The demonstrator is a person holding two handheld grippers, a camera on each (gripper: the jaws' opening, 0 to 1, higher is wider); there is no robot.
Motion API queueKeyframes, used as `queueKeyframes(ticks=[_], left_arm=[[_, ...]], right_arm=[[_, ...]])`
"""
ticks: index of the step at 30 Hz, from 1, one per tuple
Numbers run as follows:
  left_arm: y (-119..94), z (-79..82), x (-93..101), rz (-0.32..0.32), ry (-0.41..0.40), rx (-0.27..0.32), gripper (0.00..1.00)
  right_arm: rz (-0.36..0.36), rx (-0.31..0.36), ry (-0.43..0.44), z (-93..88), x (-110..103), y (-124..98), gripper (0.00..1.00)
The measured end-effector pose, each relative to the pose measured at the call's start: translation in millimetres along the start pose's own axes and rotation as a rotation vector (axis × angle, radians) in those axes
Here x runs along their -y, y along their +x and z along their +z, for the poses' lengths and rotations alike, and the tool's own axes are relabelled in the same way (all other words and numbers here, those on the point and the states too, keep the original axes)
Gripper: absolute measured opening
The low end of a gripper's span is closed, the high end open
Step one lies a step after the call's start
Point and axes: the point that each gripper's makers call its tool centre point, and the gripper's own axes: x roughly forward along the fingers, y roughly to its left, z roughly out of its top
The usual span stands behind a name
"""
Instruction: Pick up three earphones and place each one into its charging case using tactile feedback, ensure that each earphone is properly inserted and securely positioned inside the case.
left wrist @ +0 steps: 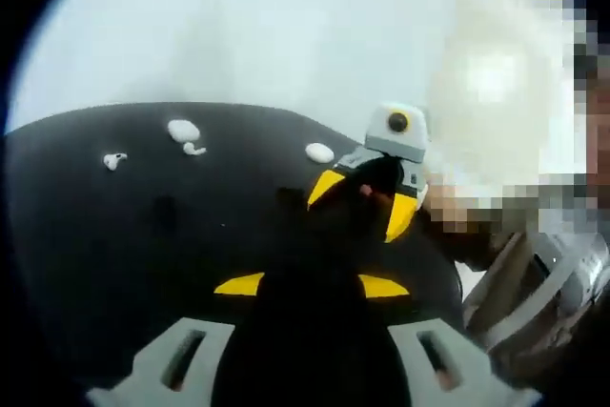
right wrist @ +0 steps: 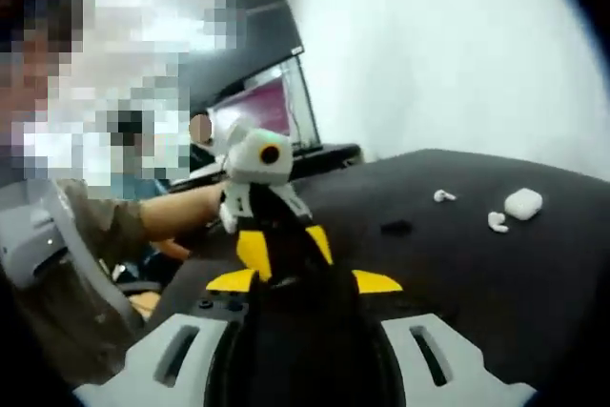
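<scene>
In the left gripper view both earphones [left wrist: 114, 160] and a white case [left wrist: 183, 130] lie upper left, well beyond the empty, spread left gripper [left wrist: 310, 285]; the right gripper [left wrist: 362, 202] also stands apart.

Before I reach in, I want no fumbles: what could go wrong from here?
1. The earbuds are tiny and loose on the black table; the jaws could flick one away.
2. The white case sits right beside an earbud, so grabbing one may nudge the other.
3. The right gripper hovers close ahead of the left gripper; they might collide.
</scene>
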Motion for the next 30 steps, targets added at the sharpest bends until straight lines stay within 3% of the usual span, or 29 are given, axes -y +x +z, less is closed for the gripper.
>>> queueKeyframes(ticks=[5,18,22,25,27,30], left_arm=[[0.3,-4.6,8.4,-0.019,0.02,-0.005,0.3],[-7.2,-5.6,8.0,0.049,0.178,0.023,0.3],[-11.3,-2.4,7.5,0.091,0.27,0.052,0.29],[-14.1,-1.6,10.3,0.125,0.352,0.06,0.28],[-15.5,-1.4,12.2,0.127,0.354,0.063,0.26],[-19.6,3.8,14.3,0.122,0.367,0.093,0.21]], right_arm=[[-0.019,0.017,-0.003,4.3,4.7,-3.9,0.38],[-0.016,0.001,-0.014,1.2,5.0,-1.4,0.38],[0.067,0.012,0.108,-2.4,-12.9,13.9,0.38],[0.042,0.004,0.181,-4.3,-10.4,24.2,0.32],[0.027,-0.023,0.233,-11.2,-7.9,29.9,0.27],[0.06,-0.068,0.268,-20.7,-14.0,35.9,0.27]])
